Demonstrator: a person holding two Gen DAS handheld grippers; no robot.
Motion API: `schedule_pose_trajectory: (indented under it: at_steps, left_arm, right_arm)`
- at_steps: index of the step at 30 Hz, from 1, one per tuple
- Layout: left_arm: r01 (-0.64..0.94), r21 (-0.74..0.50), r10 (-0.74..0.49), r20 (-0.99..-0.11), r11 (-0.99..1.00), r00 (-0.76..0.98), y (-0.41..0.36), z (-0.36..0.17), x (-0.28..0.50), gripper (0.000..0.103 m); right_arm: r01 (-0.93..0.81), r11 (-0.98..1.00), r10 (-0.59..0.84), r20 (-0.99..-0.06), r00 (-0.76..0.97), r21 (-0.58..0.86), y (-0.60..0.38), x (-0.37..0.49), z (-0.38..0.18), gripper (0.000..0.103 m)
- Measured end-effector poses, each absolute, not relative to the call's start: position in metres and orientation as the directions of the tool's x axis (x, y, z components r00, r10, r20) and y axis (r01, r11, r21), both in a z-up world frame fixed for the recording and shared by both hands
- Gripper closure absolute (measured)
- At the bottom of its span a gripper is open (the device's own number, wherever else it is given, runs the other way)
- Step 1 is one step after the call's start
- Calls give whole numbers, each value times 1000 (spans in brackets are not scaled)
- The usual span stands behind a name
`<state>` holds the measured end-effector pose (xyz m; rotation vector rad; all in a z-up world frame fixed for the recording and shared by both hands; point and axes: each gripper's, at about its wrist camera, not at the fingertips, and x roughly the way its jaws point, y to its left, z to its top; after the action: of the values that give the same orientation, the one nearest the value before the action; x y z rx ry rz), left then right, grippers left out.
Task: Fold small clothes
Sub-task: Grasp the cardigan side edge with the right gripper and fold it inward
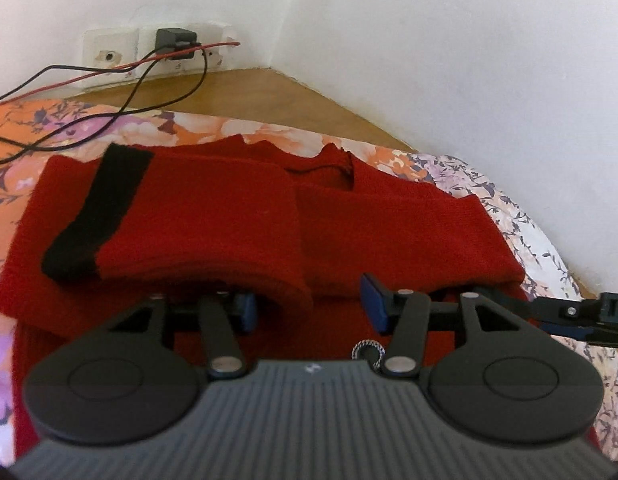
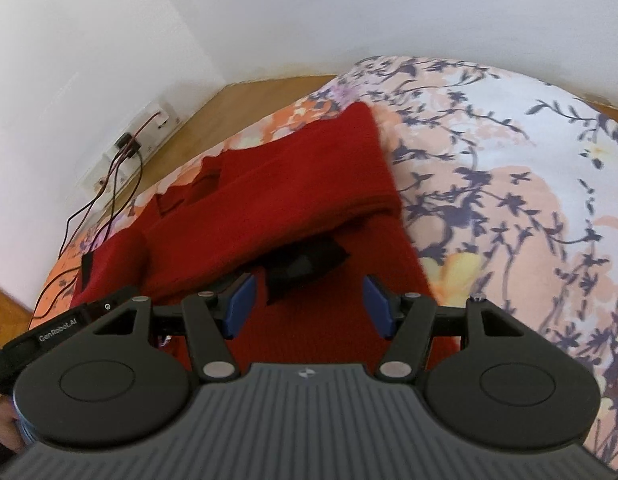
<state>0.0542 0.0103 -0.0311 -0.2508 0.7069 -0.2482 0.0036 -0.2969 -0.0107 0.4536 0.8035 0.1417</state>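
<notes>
As red sweater [image 1: 237, 216] lies folded, jaws apart

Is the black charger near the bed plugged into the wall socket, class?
Yes. In the left wrist view the black charger sits in the white wall socket, with its cables trailing down onto the flowered bedsheet.

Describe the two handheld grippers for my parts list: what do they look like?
Both the left gripper and right gripper match: ribbed grey body, two round black discs, black linkage arms with silver pins, blue-padded fingers. White "GenRobot.AI" lettering marks one side.
</notes>
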Motion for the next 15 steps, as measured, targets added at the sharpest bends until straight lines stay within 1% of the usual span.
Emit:
schedule_pose_trajectory:
  at_steps: [4, 8, 12, 15]
  left_arm:
    - [105, -266, -253, -618, 958, 744, 19, -24, 44, 50]
    - [86, -264, -238, -621, 961, 747, 32, -18, 32, 50]
    - [44, -254, -199, -628, 966, 752, 47, -14, 19, 50]
    - [-8, -225, -143, -644, 974, 751, 59, -13, 12, 50]
  right_arm:
    - [10, 904, 308, -666, 679, 428, -282, 13, -7, 36]
    - [-50, 907, 345, -670, 657, 418, -264, 25, -3, 36]
    - [-98, 891, 403, -671, 622, 444, -243, 40, 2, 36]
    - [-147, 874, 453, -666, 593, 463, -223, 52, 6, 36]
